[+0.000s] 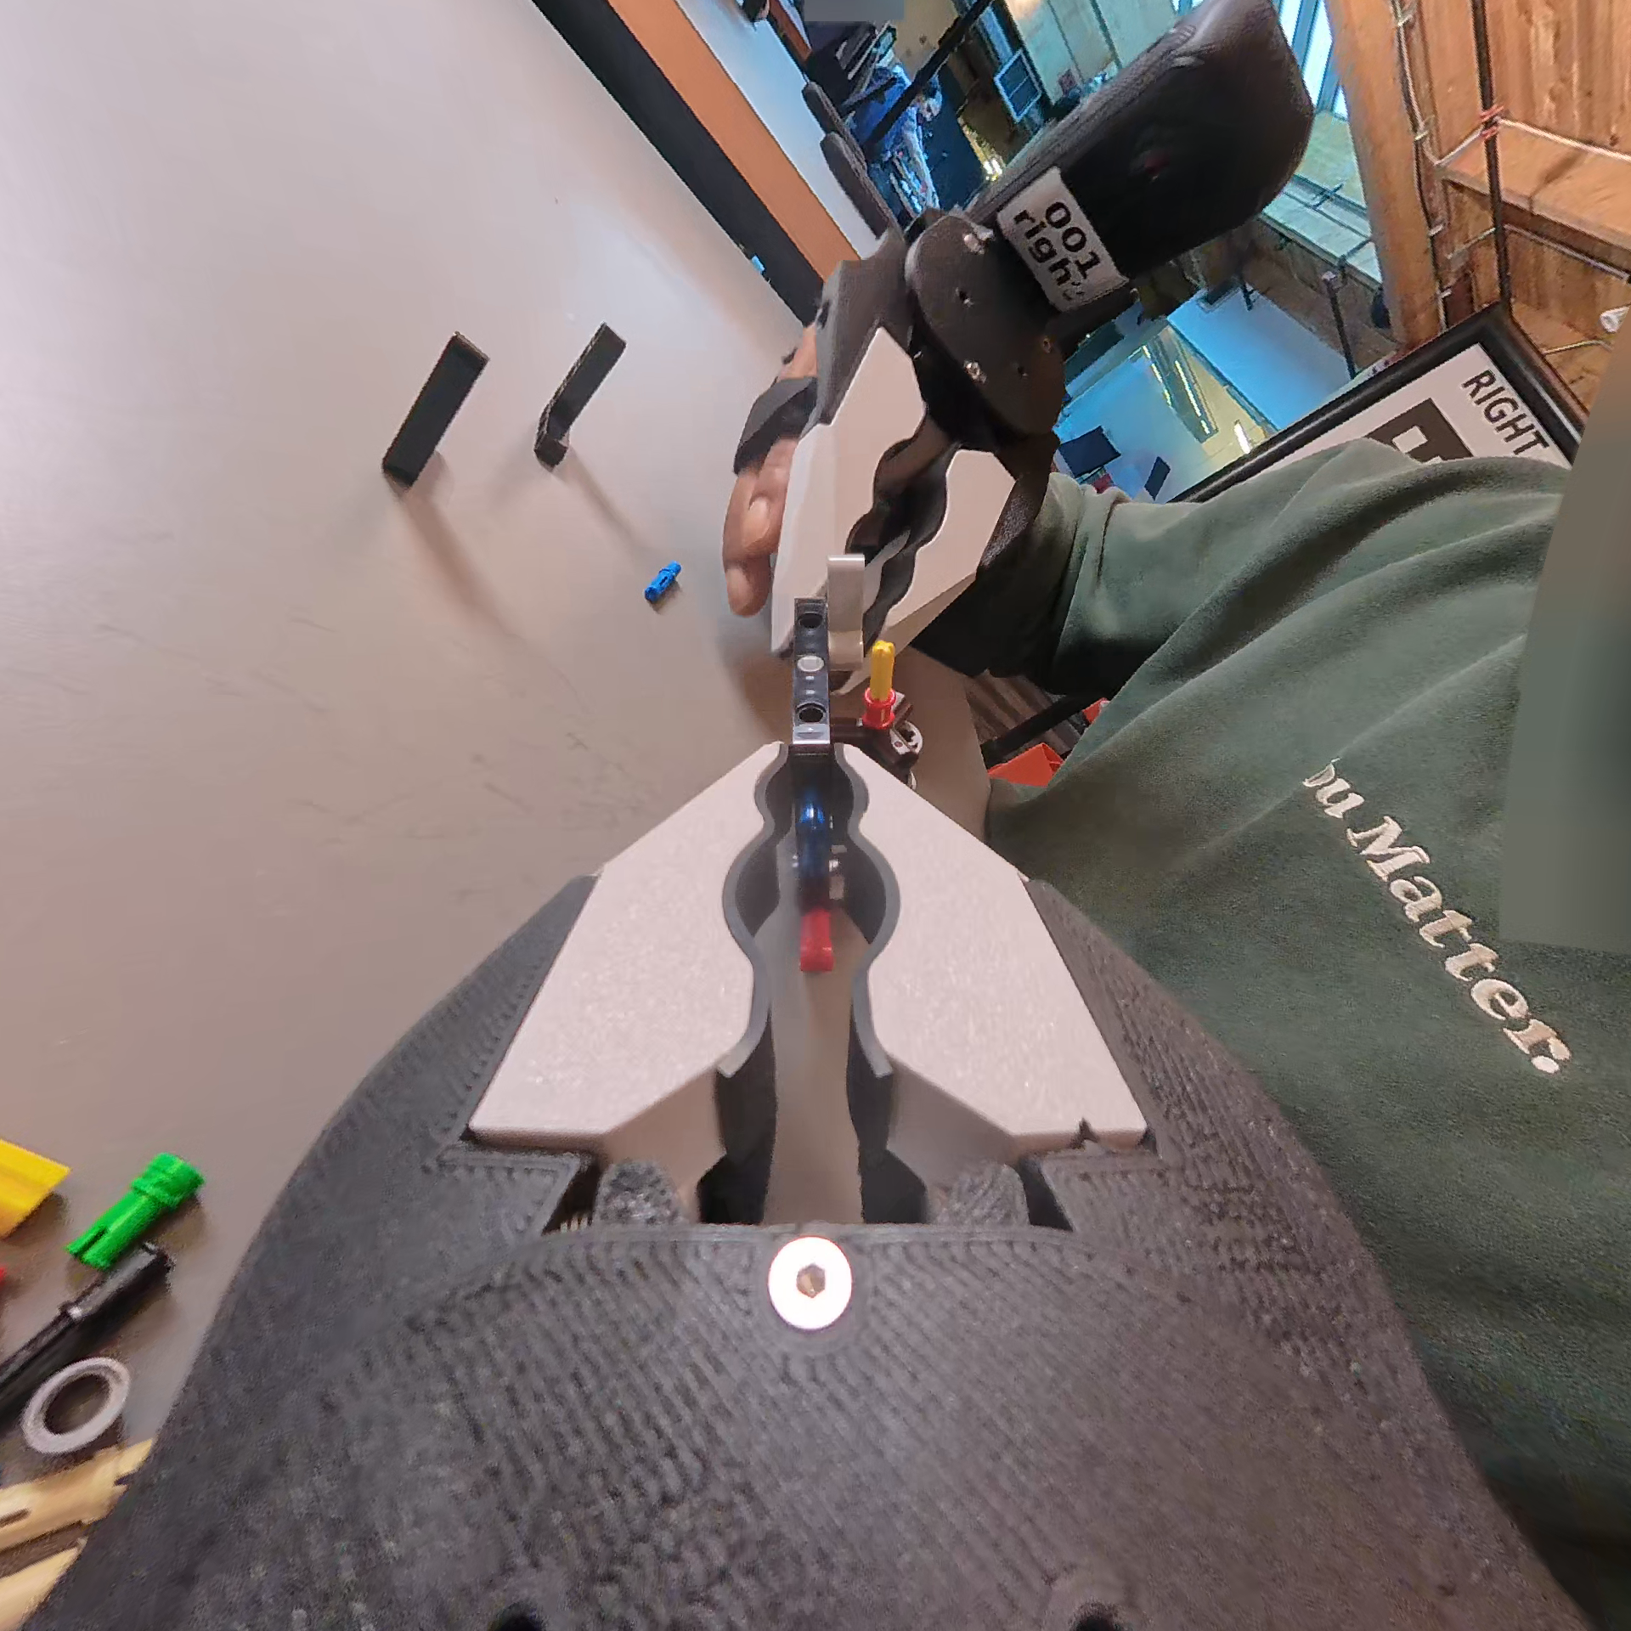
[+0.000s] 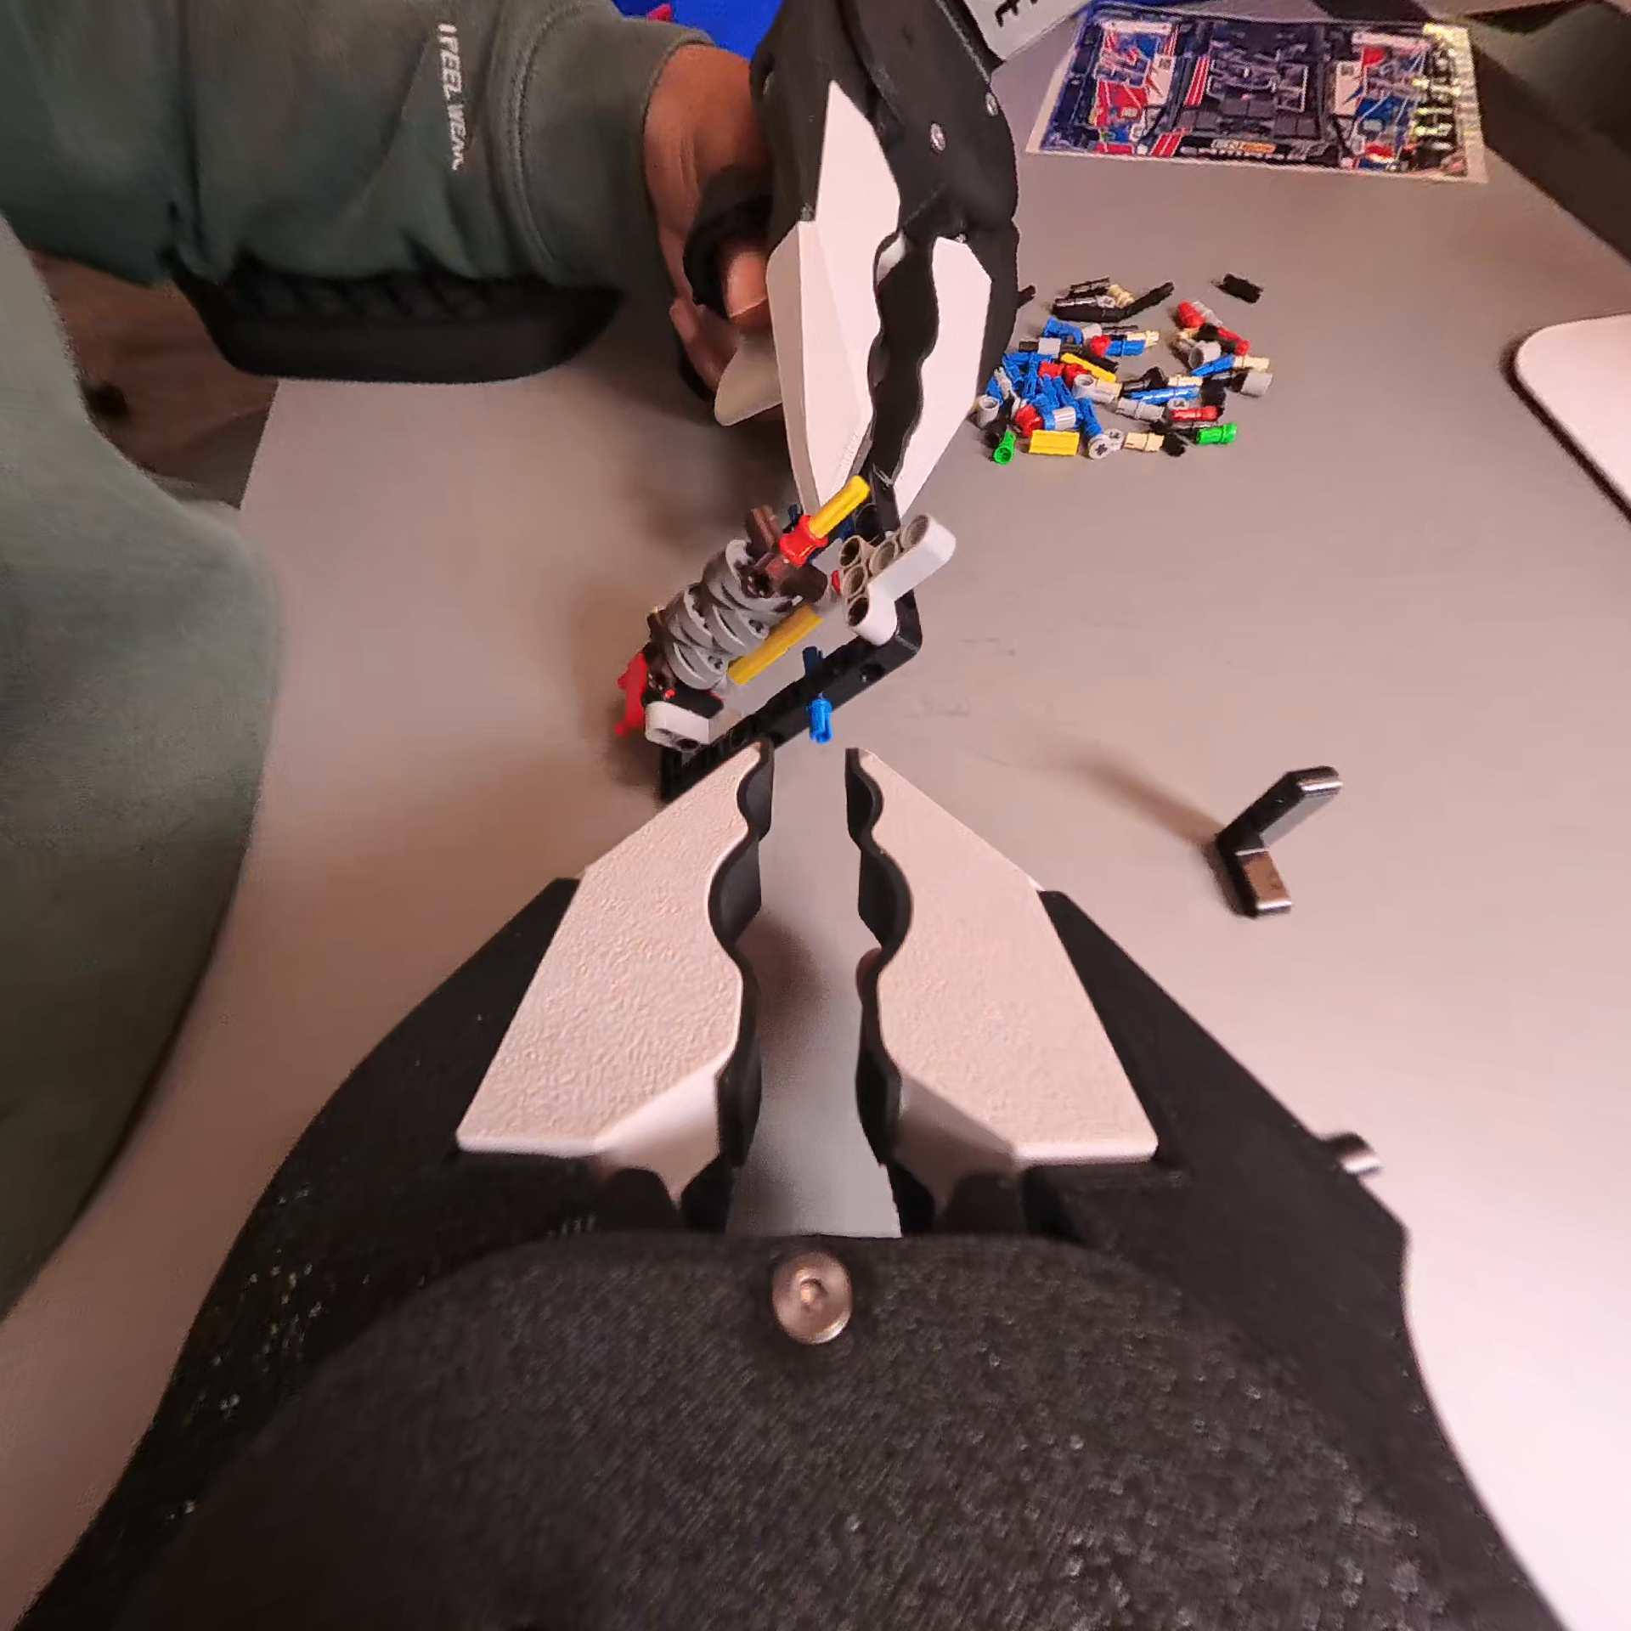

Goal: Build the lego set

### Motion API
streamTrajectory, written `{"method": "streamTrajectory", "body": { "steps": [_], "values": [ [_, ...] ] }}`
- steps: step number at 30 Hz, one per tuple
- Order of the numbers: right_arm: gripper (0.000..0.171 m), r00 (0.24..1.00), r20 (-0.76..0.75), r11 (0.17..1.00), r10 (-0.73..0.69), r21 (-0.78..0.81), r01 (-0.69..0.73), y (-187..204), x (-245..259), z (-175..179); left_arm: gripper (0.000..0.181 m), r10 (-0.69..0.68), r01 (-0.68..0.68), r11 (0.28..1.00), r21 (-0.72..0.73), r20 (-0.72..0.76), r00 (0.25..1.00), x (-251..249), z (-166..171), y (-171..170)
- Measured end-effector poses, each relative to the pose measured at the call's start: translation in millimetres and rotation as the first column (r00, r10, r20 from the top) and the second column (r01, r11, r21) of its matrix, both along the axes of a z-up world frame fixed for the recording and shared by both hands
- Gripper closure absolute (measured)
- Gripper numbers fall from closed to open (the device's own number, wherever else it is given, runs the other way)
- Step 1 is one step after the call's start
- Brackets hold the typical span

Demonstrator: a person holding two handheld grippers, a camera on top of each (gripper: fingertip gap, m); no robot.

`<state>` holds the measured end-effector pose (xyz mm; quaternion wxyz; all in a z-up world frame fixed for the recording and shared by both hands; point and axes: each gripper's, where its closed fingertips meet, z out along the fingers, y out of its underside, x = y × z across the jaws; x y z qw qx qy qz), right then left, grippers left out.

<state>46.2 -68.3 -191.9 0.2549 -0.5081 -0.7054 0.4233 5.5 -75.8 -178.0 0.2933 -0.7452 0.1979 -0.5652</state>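
Note:
The lego assembly [image 2: 724, 618] is a black frame carrying stacked grey discs, yellow axles, red bushes and a white beam. My left gripper [image 1: 810, 755] is shut on the frame's black beam [image 1: 810, 671] and holds it tilted just above the table. It shows in the right wrist view [image 2: 874, 494] coming in from above. My right gripper [image 2: 809, 752] is open a little and empty. Its tips are at the frame's lower edge, just below a blue pin [image 2: 819, 715] that sticks out of it. The right gripper also shows in the left wrist view [image 1: 830, 657].
A pile of loose coloured pieces [image 2: 1121, 371] and a printed sheet [image 2: 1253, 88] lie at the back right. A black angled piece [image 2: 1271, 838] lies to the right. Two black pieces [image 1: 434, 408], a loose blue pin [image 1: 662, 581] and a green pin [image 1: 137, 1209] lie on the table. My hands' fingertips stand some 5 centimetres from each other.

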Motion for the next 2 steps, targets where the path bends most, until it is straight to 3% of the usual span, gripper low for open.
{"method": "streamTrajectory", "body": {
  "steps": [2],
  "values": [
    [0.161,1.000,-0.005,0.999,-0.008,-0.045,0.007,-1.0,-3.0,-0.7,0.175,-0.002,0.002,1.000,0.006,-0.003,1.000,0.7,0.2,-0.8]
  ]
}}
